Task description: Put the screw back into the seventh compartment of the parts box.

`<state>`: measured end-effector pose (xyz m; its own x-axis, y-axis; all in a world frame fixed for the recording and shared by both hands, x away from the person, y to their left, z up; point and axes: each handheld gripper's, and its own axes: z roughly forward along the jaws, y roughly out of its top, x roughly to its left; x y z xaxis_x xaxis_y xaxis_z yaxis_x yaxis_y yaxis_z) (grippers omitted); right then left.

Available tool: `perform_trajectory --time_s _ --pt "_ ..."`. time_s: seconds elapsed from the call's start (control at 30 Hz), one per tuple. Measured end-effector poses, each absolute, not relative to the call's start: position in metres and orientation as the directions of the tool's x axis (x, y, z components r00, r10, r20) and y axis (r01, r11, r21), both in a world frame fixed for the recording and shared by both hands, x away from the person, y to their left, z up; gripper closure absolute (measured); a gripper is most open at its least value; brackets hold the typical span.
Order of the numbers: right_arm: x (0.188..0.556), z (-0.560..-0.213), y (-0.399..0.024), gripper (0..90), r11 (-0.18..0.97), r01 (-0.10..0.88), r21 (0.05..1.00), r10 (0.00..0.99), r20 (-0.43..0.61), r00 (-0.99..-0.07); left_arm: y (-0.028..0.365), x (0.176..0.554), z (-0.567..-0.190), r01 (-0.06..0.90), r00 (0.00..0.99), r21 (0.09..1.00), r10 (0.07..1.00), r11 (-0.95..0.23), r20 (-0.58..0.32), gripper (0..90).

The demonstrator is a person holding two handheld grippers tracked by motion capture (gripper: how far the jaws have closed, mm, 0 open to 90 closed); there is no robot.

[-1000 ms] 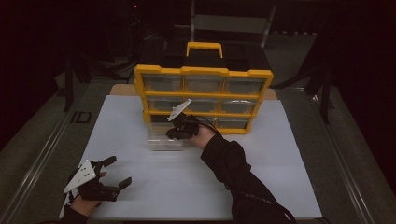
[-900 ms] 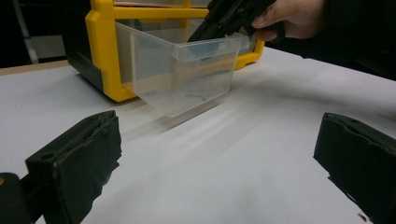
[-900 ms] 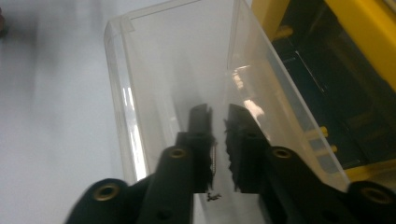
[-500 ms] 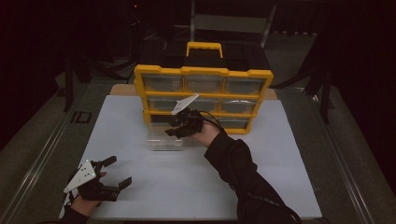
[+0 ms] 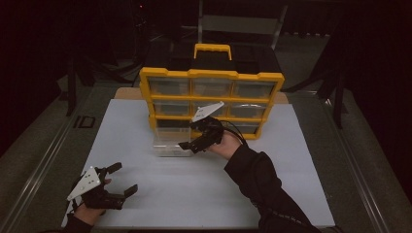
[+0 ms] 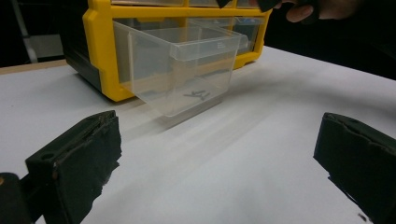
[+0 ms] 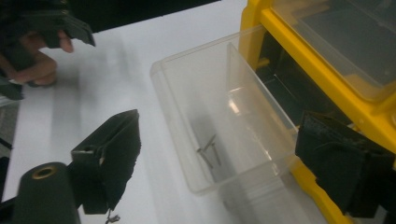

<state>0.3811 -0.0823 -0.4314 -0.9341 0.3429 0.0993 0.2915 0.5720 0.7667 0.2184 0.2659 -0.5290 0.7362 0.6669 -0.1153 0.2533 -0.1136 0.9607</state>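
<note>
1. Right gripper (image 5: pixel 193 139): held above the clear plastic drawer (image 5: pixel 168 142), forearm reaching in from the near right; jaws just opened wide, nothing between them.
2. Drawer: pulled out of the yellow organiser cabinet (image 5: pixel 212 75), holding small dark screws (image 7: pixel 208 150).
3. Left gripper (image 5: pixel 121 179): near left, low over the white table (image 5: pixel 291 160), jaws spread.

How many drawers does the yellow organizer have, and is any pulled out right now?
9 clear drawers in the yellow organizer, three rows of three. Eight sit closed; the bottom-left drawer is pulled out over the white table, with a few small nails inside. None looks hidden.
</note>
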Motion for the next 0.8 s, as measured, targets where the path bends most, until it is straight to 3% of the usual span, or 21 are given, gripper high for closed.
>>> perform_trajectory --time_s 0.3,0.8 --pt "0.372 -0.432 -0.108 13.3 0.494 0.332 0.804 0.381 0.144 -0.913 0.266 0.218 -0.529 0.254 0.735 0.960 0.668 -0.114 -0.115 0.7" --pt "0.350 -0.455 -0.160 13.8 0.482 0.318 0.816 0.455 0.077 -0.887 0.265 0.219 -0.529 0.255 0.733 0.960 0.671 -0.114 -0.115 0.7"
